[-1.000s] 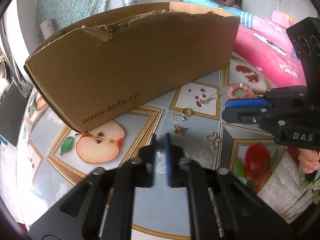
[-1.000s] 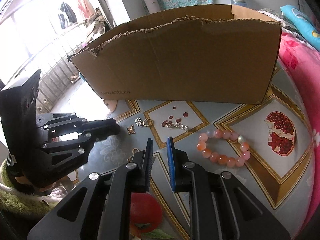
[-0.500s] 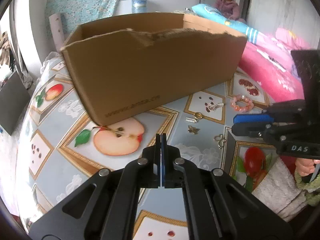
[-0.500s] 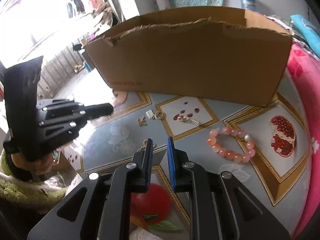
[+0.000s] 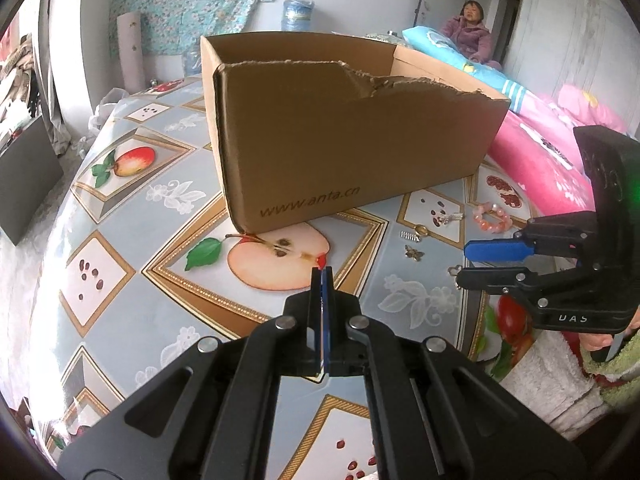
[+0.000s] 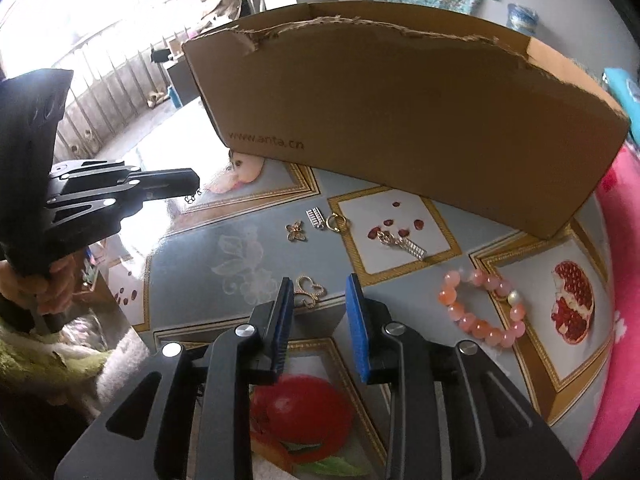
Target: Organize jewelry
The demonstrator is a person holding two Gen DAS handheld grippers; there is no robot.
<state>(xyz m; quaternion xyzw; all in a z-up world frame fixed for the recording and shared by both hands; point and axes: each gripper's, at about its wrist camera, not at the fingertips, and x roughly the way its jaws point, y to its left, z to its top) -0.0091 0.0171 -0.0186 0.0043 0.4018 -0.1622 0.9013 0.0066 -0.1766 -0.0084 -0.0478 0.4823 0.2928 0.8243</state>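
Observation:
My left gripper (image 5: 322, 270) is shut on a small gold charm, which dangles below its tip in the right wrist view (image 6: 191, 197), raised above the table. My right gripper (image 6: 319, 285) is open, low over a gold heart-shaped pendant (image 6: 310, 291). On the fruit-pattern tablecloth lie a gold butterfly charm (image 6: 296, 232), a silver clip (image 6: 314, 218), a gold ring (image 6: 337, 222), a silver pendant (image 6: 403, 243) and a pink bead bracelet (image 6: 480, 305). The open cardboard box (image 5: 352, 136) stands behind them.
A pink quilt (image 5: 552, 168) lies past the table's right edge. A person (image 5: 472, 28) sits at the back of the room. The table's left edge (image 5: 52, 216) drops off to the floor.
My left gripper shut on a small charm and rose up and back, away from the box. My right gripper opened wider and moved closer to the heart pendant.

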